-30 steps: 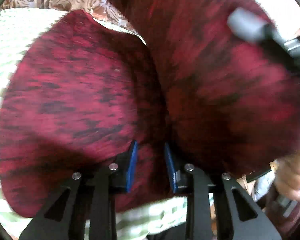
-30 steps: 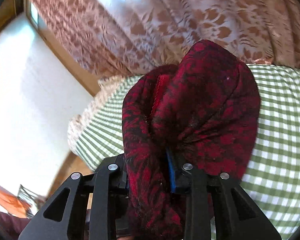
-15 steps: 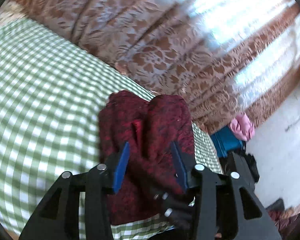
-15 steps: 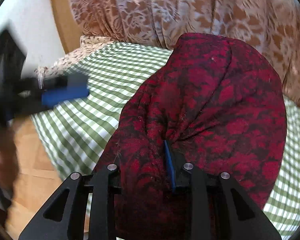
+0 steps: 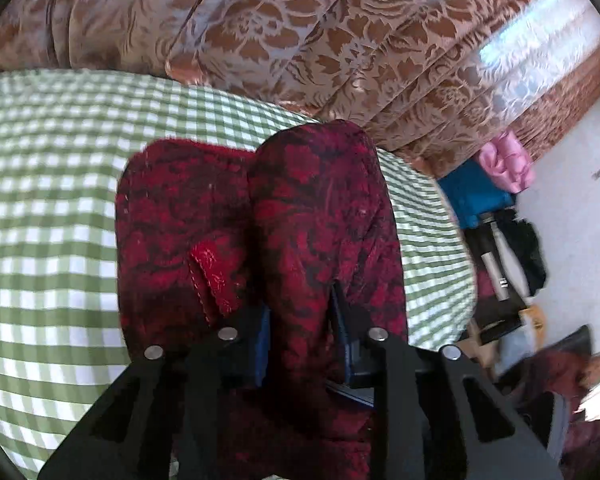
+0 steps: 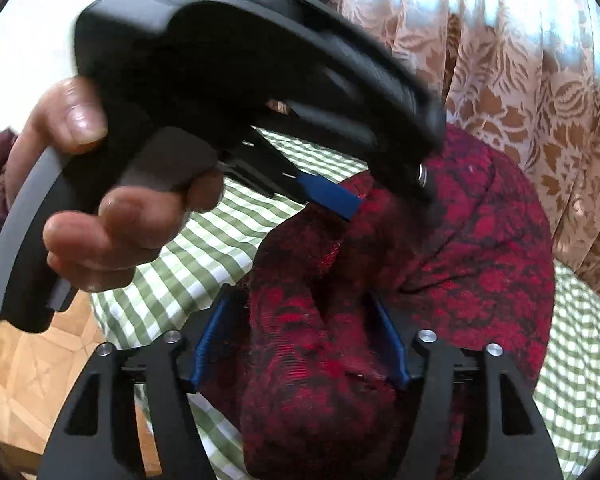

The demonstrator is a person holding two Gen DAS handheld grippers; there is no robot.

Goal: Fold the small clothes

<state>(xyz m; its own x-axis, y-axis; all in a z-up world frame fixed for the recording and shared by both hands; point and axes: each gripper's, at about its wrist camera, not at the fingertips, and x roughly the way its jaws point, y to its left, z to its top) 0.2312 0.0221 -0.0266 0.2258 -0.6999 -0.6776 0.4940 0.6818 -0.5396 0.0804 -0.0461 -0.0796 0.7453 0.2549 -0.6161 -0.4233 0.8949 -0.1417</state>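
A dark red patterned garment (image 5: 260,216) lies bunched on the green checked tablecloth (image 5: 52,200). My left gripper (image 5: 300,320) is shut on a thick fold of it; a red hem strip shows beside the left finger. In the right wrist view the same garment (image 6: 460,260) runs between the fingers of my right gripper (image 6: 300,340), whose jaws stand wide apart with cloth between them, not pinched. The left gripper's body, held by a hand (image 6: 100,216), crosses close in front of the right camera, with its blue fingertip (image 6: 332,196) on the garment.
A brown floral curtain (image 5: 300,40) hangs behind the table. Right of the table are a blue item (image 5: 472,196), pink cloth (image 5: 508,160) and dark clutter on the floor. Wooden floor (image 6: 28,380) shows left of the table edge.
My left gripper has closed on a fold of the garment. My right gripper has opened its jaws wide. The left gripper has moved in close front of the right camera.
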